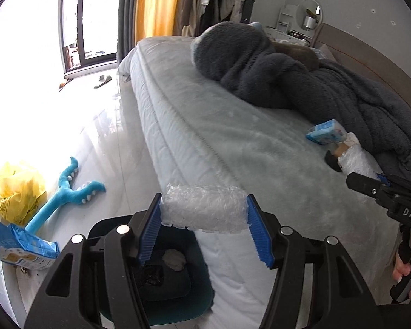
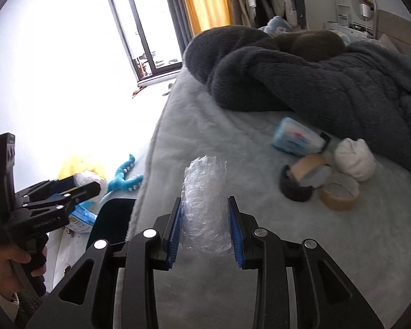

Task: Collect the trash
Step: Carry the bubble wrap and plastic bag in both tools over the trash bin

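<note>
Holding a roll of bubble wrap (image 1: pixel 204 212) crosswise between its blue pads, the left tongs (image 1: pixel 204 216) hang past the bed's (image 1: pixel 205 126) near edge, directly above the dark bin (image 1: pixel 175 279) on the floor. Judged from this, release into the bin is the step in hand, and the left hand is the nearer. Further right, the right tongs (image 2: pixel 205 227) clamp a second bubble wrap roll (image 2: pixel 205 208), long axis pointing away along the fingers, over the mattress. At far right lie tape rolls (image 2: pixel 338 194) and a tissue pack (image 2: pixel 297 139).
</note>
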`<state>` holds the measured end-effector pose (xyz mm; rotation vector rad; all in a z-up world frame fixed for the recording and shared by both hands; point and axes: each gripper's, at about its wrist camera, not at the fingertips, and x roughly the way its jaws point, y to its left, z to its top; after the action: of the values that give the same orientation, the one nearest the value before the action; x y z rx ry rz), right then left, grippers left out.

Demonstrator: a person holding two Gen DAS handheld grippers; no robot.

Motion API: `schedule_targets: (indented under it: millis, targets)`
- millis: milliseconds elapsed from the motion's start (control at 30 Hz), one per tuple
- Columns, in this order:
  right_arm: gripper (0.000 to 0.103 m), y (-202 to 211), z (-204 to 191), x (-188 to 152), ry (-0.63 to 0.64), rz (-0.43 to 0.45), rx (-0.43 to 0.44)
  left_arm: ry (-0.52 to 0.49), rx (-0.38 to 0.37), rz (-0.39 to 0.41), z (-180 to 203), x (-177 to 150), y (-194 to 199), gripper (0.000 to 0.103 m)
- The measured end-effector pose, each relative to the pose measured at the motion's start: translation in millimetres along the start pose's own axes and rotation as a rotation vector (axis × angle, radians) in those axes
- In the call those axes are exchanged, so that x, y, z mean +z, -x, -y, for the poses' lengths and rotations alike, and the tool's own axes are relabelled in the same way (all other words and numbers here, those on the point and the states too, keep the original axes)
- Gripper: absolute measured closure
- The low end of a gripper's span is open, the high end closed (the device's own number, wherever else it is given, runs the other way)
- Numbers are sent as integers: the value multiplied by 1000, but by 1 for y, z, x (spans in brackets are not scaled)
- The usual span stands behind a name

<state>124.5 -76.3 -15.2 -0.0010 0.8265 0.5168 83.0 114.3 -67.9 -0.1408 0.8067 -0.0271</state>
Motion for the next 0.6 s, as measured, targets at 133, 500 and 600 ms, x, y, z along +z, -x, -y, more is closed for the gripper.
schedule_targets:
  millis: [133, 500, 600]
  targets:
    - [71, -10, -22, 6, 22, -6, 24, 21, 20, -25, -23, -6, -5, 41]
    - [71, -35, -73, 21, 57, -24, 95, 80, 27, -117, -73, -35, -23, 41]
    - [71, -44, -90, 22, 75, -36, 117, 97, 23, -147, -84, -43, -28, 41]
